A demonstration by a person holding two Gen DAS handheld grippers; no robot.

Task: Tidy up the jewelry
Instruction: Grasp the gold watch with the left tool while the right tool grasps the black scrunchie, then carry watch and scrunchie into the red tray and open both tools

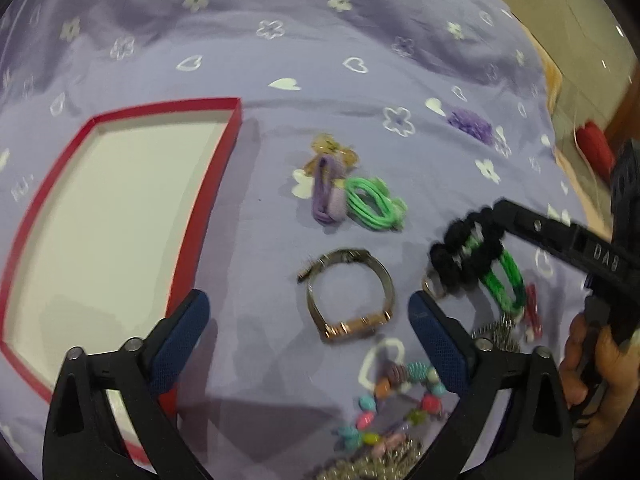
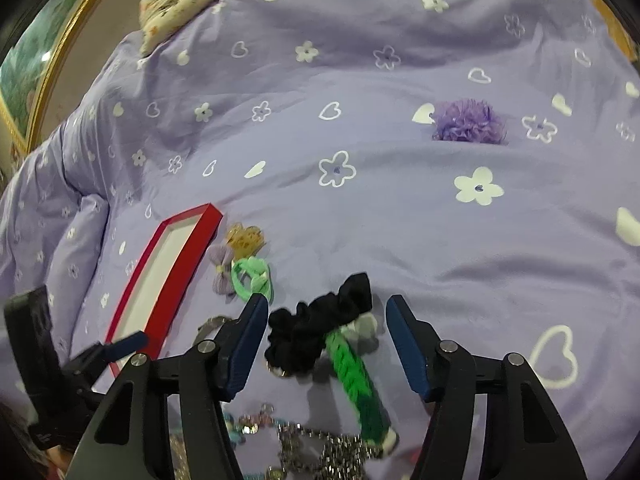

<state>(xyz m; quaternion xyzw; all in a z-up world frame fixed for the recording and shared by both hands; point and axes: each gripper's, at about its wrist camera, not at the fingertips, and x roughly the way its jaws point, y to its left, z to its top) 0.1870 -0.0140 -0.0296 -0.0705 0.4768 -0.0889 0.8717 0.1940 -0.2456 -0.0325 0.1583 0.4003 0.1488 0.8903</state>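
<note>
A red box [image 1: 200,208] with a white inside lies on the purple bedsheet at the left; it also shows in the right wrist view [image 2: 176,276]. My left gripper [image 1: 308,316] is open above a metal watch [image 1: 352,292]. My right gripper [image 2: 326,320] is open around a black scrunchie [image 2: 316,320] that lies on a green braided band [image 2: 352,368]. In the left wrist view the right gripper's finger [image 1: 560,236] reaches in from the right to the black scrunchie [image 1: 468,248]. A beaded bracelet [image 1: 392,400] and a silver chain [image 2: 320,448] lie near the camera.
A purple hair tie [image 1: 328,188], a green hair tie [image 1: 372,204] and an amber clip [image 1: 328,148] lie beside the box. A purple pom-pom [image 2: 468,120] sits farther back. A red clip [image 1: 532,308] lies at the right. The bed edge runs along the right.
</note>
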